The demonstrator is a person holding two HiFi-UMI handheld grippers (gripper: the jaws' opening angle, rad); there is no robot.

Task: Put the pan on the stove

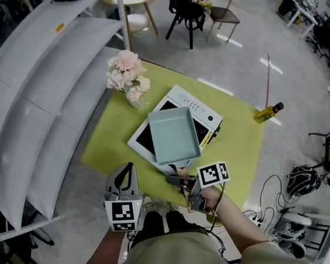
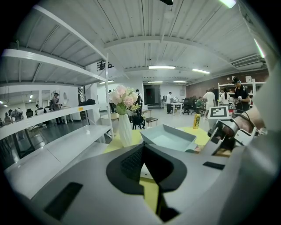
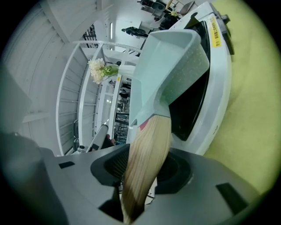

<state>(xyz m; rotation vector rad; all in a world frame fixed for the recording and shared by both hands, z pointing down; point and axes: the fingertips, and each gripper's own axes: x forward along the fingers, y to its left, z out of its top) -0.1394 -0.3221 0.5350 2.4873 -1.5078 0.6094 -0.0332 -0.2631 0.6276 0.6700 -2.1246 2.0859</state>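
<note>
**Pan [image 1: 173, 134] on stove [image 1: 205, 113], handle [image 3: 147, 162] loosely bracketed**

At the worktop's [image 1: 110, 147] front edge, the left gripper [image 1: 128, 173] hangs clenched, empty. The right gripper's [image 1: 180, 183] jaws stand slack around the wooden handle. Beyond, the pan rests on the stove, mid-worktop. A skewed pull-back could snag the handle and drag it off the glass.

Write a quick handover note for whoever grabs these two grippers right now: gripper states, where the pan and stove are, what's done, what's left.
Left gripper: jaws together, nothing in them, held near the table's front edge, apart from the stove.
Right gripper: jaws stand loosely around the pan's wooden handle and do not seem to clamp it.
Pan: resting on the stove, on the yellow table.
Done: pan placed.
To do: probably just back the right gripper off the handle.
</note>
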